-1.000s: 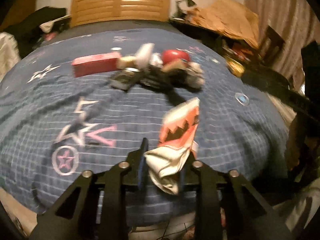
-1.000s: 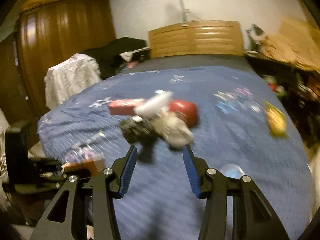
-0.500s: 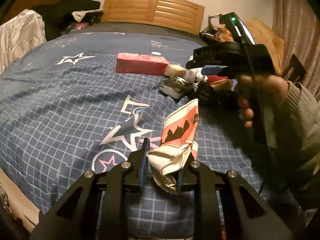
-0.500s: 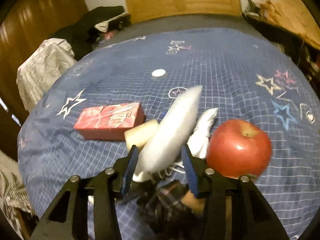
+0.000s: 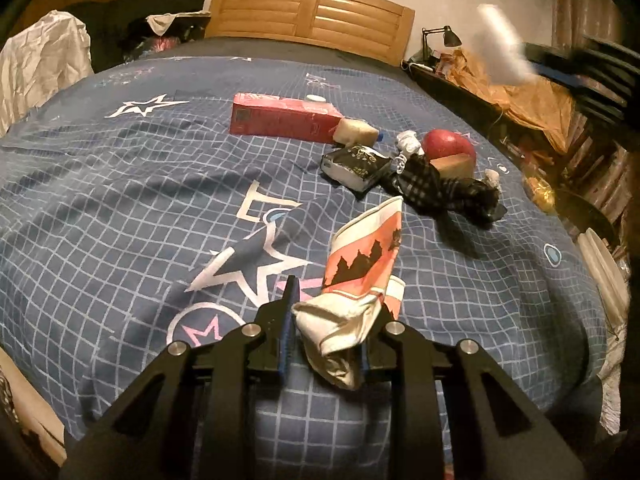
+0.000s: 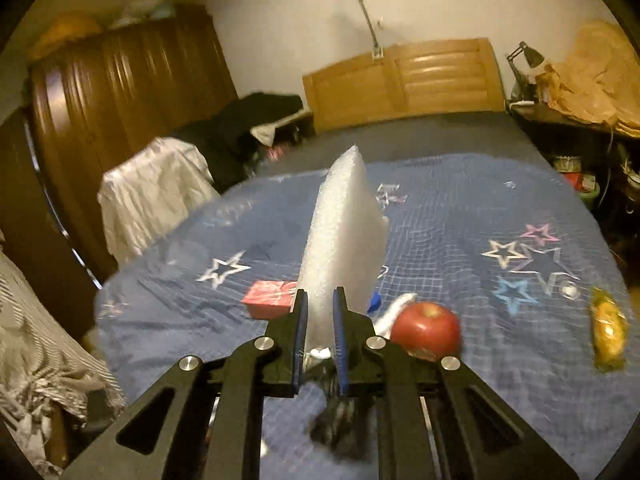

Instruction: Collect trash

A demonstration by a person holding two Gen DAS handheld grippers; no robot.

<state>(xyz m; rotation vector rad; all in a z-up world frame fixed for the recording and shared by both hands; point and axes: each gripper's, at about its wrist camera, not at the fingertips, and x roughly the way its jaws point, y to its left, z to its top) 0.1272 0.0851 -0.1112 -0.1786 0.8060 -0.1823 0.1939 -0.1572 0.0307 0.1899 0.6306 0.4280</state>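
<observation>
The right gripper [image 6: 319, 336], its jaws having just been closing, is pinching bubble wrap [image 6: 344, 236] above the bed [image 6: 460, 216] while the left gripper [image 5: 324, 344] is clamping a crumpled wrapper [image 5: 360, 276], and either flimsy piece risks slipping free.

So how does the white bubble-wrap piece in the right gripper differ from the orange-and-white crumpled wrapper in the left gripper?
The white bubble-wrap piece is plain and translucent; the orange-and-white crumpled wrapper is printed with dark shapes. The bubble wrap stands stiff and upright above the blue bedspread; the wrapper sags, its lower end bunched. Shared: each is clamped between shut jaws, in the right gripper and the left gripper.
</observation>
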